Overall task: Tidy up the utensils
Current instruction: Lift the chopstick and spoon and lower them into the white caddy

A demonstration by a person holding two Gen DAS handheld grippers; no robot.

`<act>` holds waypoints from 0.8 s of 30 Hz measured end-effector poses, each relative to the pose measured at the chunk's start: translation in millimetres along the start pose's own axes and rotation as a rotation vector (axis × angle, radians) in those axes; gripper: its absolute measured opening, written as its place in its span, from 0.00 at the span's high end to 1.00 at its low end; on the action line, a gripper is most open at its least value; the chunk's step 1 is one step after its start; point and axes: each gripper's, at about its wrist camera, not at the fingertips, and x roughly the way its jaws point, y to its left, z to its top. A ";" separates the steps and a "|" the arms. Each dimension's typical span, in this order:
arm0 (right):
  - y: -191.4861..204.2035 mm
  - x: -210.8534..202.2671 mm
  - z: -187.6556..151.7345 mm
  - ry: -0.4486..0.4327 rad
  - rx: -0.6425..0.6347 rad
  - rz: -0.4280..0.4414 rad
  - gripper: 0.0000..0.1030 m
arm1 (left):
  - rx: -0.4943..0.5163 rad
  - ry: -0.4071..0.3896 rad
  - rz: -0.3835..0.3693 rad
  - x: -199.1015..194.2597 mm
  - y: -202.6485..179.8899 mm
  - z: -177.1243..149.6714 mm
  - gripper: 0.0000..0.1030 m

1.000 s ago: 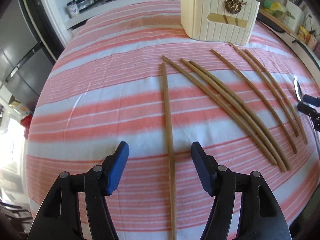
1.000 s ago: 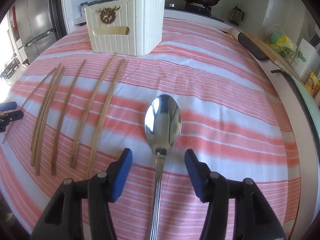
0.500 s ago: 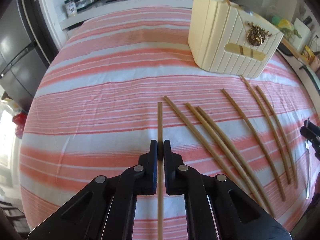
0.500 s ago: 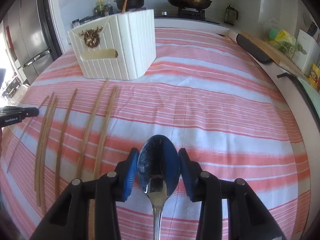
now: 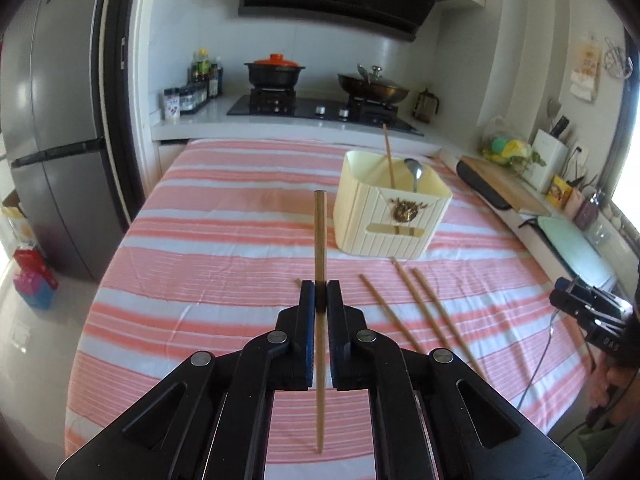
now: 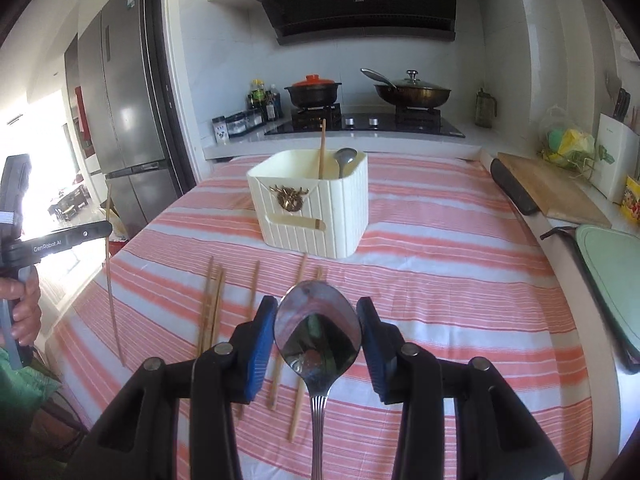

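Above the striped cloth (image 5: 208, 248), both lifted since before, left jaws clamp chopstick (image 5: 320, 232), right jaws seemingly pinch spoon (image 6: 318, 326)

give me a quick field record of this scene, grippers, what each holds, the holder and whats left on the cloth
left gripper: shut on a thin wooden chopstick, lifted off the table
right gripper: shut on the bowl of a shiny metal spoon, lifted
holder: cream ribbed plastic utensil box with gold ornament, upright on the table
in holder: one chopstick and one metal spoon
on pink-and-white striped tablecloth: several loose wooden chopsticks in front of the box
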 end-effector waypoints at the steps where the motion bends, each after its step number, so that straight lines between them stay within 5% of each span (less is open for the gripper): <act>1: 1.5 -3.4 0.6 -0.011 0.003 0.001 0.60 | 0.000 -0.010 -0.003 -2.8 -1.7 2.1 0.96; 16: 5.7 -21.1 41.0 -0.097 0.001 0.007 0.60 | -0.013 -0.064 -0.070 -8.3 -13.7 33.3 0.96; 24: 0.7 -1.0 111.8 -0.110 -0.014 0.058 0.60 | -0.014 -0.134 -0.119 -9.8 -19.9 104.0 0.96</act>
